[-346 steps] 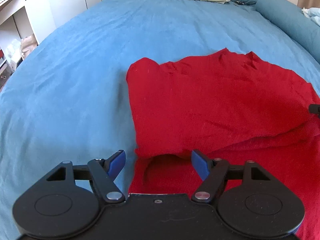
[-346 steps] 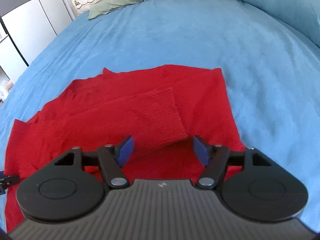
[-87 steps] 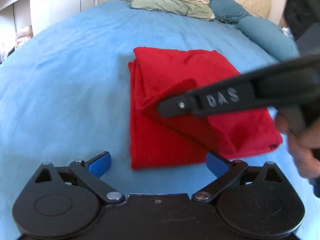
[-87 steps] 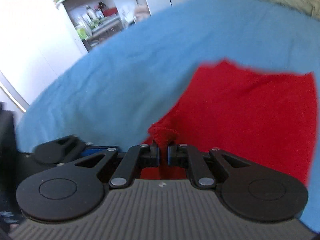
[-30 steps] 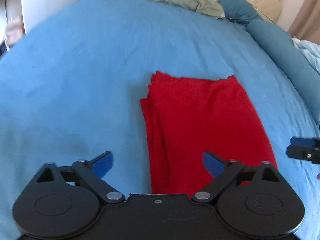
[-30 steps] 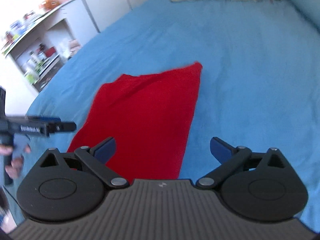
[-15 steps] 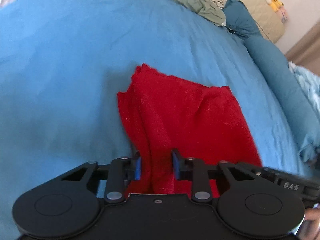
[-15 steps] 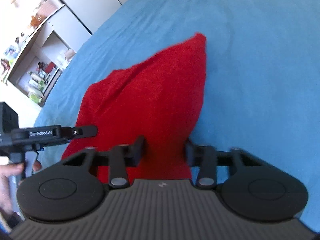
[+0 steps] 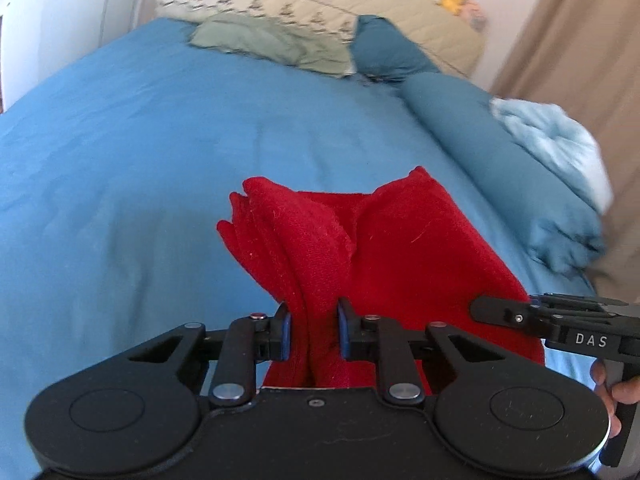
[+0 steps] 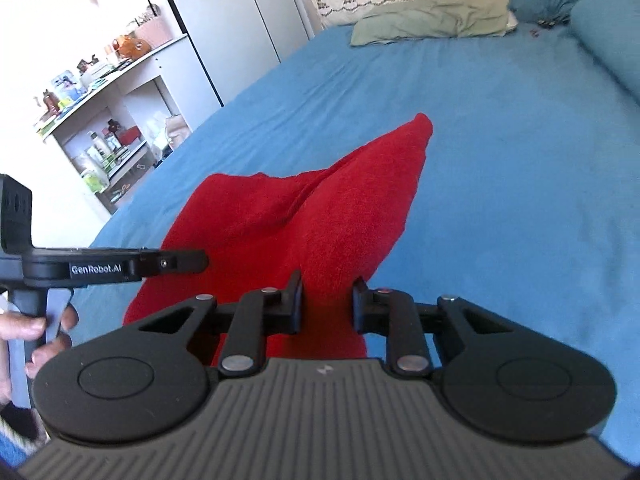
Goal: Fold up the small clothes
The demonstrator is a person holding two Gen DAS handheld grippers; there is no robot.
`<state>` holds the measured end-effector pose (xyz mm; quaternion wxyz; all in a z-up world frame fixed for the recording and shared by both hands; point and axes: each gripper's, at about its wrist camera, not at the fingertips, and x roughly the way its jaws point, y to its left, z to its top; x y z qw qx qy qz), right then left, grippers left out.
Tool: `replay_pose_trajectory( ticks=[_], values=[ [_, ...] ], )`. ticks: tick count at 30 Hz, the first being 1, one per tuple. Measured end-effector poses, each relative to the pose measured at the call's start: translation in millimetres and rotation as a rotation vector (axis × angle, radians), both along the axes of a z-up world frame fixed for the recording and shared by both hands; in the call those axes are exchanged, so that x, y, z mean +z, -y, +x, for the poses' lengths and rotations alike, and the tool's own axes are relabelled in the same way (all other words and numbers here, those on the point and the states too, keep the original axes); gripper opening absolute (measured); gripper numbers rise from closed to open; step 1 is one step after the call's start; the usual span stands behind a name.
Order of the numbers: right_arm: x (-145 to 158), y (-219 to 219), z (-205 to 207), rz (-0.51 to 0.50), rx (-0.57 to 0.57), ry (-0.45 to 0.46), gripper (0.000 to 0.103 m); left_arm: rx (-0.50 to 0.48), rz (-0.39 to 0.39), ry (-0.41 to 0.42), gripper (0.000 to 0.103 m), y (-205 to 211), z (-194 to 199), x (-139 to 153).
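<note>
Left claw [image 9: 311, 330] and right claw [image 10: 327, 306], spread wide 1 second ago, now pinch the red sweater's [image 9: 400, 248] near corners, probably starting another fold.

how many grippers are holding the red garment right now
2. The left gripper is clamped on the red garment at its near left edge; the right gripper is clamped on the near right corner. Both lift the near end.

Bright daylight fills both views. The wall [image 10: 60, 20] up and left of the right tool [image 10: 326, 304] is blown out white. Fisheye bending curves the bed [image 9: 120, 160] edges, and the far pillows [image 9: 280, 44] beyond the tool look soft, slightly blurred.
</note>
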<state>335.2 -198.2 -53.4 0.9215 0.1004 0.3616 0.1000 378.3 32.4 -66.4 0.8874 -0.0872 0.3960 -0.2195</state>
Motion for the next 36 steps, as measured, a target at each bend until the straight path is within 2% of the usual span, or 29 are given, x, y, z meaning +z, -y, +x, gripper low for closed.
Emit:
replay_pose_trajectory(
  ticks=[2,6,10,12,13,14,15,16,18,23,26,29,32,36],
  values=[
    [-1.5,8.4,-32.7,-0.003,-0.018,-0.002,0.038,-0.031,0.012,0.013,0.024,17.1,-24.1,-2.3],
    [-28.3,19.5,-80.4,-0.003,-0.052,-0.021,0.038,-0.03,-0.026,-0.053,0.024,39.1,-54.0,-28.1],
    [-67.8,34.3,-103.6,0.009,-0.073,-0.049,0.042,-0.009,0.041,-0.07,0.028,53.6,-71.6,-50.0],
    [-78.9,38.5,-109.3,-0.023,-0.113,-0.069,0.047,0.026,0.103,-0.038,0.035,53.0,-81.2,-50.9],
    [-80.5,41.1,-113.5,-0.037,-0.126,-0.076,0.054,0.039,0.121,-0.016,0.05,48.4,-88.2,-47.9],
    [-81.0,43.8,-119.9,-0.045,-0.131,-0.071,0.069,0.05,0.128,0.011,0.059,44.8,-90.2,-44.2],
    [-80.5,46.8,-127.6,-0.05,-0.132,-0.049,0.076,0.06,0.128,0.034,0.078,41.3,-94.4,-41.1],
    [-79.6,48.0,-134.2,-0.06,-0.14,-0.026,0.087,0.067,0.131,0.048,0.084,37.7,-97.0,-39.4],
    [-81.0,54.5,-140.6,-0.084,-0.156,-0.02,0.09,0.07,0.156,0.056,0.084,36.6,-99.2,-41.6],
    [-96.0,60.1,-134.0,-0.136,-0.192,-0.082,0.09,0.049,0.239,0.018,0.083,46.5,-97.3,-65.8],
    [-106.0,60.1,-130.6,-0.144,-0.202,-0.111,0.093,0.039,0.297,-0.016,0.074,46.2,-100.1,-88.1],
    [-112.4,63.2,-130.2,-0.143,-0.22,-0.123,0.099,0.034,0.298,-0.047,0.074,45.3,-96.1,-103.8],
    [-110.9,65.2,-131.8,-0.127,-0.229,-0.12,0.1,0.039,0.298,-0.048,0.074,42.9,-93.6,-100.7],
    [-83.1,54.0,-145.1,-0.144,-0.226,-0.059,0.1,0.054,0.295,0.028,0.072,40.2,-107.2,-66.0]
  ],
)
